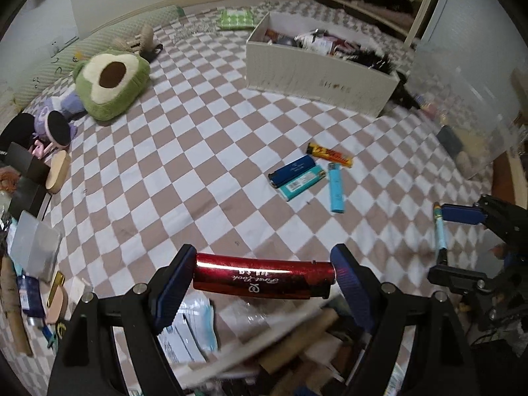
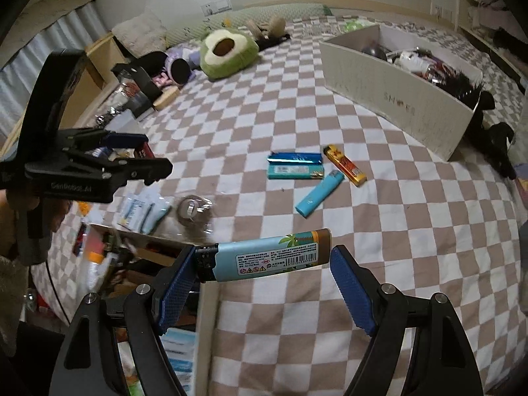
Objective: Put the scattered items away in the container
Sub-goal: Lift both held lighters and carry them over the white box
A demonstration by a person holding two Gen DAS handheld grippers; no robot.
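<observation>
Left gripper [image 1: 264, 272]: its fingers were clamped end to end on a red lighter [image 1: 264, 275], held crosswise so each pad bore on one end.
Right gripper [image 2: 264, 264]: a light-blue lighter with a palm-tree print [image 2: 267, 257] lay across its jaws; the left pad pressed the black cap end, while the brown base sat beside the right pad, contact there unclear. It looked gripped, judging from how it hung clear of the bed.
Bed cover [image 1: 198, 165]: a checkered brown-and-white blanket carried everything.
Scattered lighters: four lay together near the middle of the bed, a dark-blue one [image 1: 292, 171], a teal one [image 1: 303, 183], a pale-blue one [image 1: 336, 193] and a yellow-and-red one [image 1: 330, 155].
Container: a white shoebox [image 1: 316, 76], already holding assorted items, stood toward the far edge of the bed, well apart from both grippers.
Near edge: a second open box of clutter [image 2: 158, 264] sat under the grippers.
Step judged: both lighters seemed ready to be carried to a container; which box was meant could not be told.
Plush avocado [image 1: 110, 82]: it rested by the far left edge, out of the way.
</observation>
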